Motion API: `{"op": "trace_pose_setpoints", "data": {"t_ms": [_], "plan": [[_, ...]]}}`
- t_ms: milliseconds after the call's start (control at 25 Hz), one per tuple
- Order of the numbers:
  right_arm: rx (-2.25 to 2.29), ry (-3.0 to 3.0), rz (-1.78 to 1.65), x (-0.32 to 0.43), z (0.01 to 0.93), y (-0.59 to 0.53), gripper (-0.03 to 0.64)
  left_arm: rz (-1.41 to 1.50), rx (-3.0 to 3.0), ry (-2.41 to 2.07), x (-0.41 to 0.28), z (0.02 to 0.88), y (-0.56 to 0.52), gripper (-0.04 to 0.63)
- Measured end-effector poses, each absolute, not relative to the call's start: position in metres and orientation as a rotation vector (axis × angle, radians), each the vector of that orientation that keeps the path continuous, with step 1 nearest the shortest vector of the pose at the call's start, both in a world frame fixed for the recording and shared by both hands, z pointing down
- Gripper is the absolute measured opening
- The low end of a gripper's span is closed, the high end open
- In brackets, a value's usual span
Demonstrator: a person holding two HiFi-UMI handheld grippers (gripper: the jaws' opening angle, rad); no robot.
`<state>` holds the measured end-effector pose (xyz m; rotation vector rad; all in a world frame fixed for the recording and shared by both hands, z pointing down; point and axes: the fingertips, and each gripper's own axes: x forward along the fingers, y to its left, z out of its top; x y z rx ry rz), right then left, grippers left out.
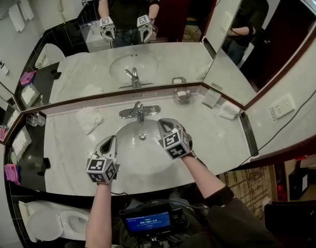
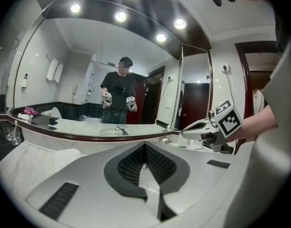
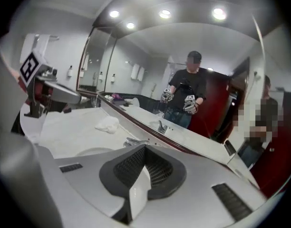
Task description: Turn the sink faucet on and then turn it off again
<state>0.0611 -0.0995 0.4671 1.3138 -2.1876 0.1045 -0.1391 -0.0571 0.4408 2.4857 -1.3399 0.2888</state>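
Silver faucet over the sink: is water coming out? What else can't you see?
Water at the curved chrome faucet: head view, too small to tell.
Same faucet, right gripper view: mostly hidden behind the right gripper.
Text on the small blue-lit screen: head view, too small to read.
Contents of the small metal soap dish: head view, too small.

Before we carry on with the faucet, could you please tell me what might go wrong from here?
The right gripper is shut and empty close to the faucet; nudging it with closed jaws could slip off the shiny metal. No stream is visible in the basin, but these pictures cannot confirm the water is off, so it may be left running. The left gripper, also shut, could brush the white cloth.
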Motion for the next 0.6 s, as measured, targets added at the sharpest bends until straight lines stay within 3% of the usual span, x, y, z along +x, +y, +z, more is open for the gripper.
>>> {"op": "trace_pose_setpoints", "data": {"t_ms": [600], "plan": [[1.553, -2.353, 0.611, 0.128, 0.475, -0.042, 0.021, 0.334, 2.501, -1.311, -0.128, 0.435, -0.046, 0.0]]}}
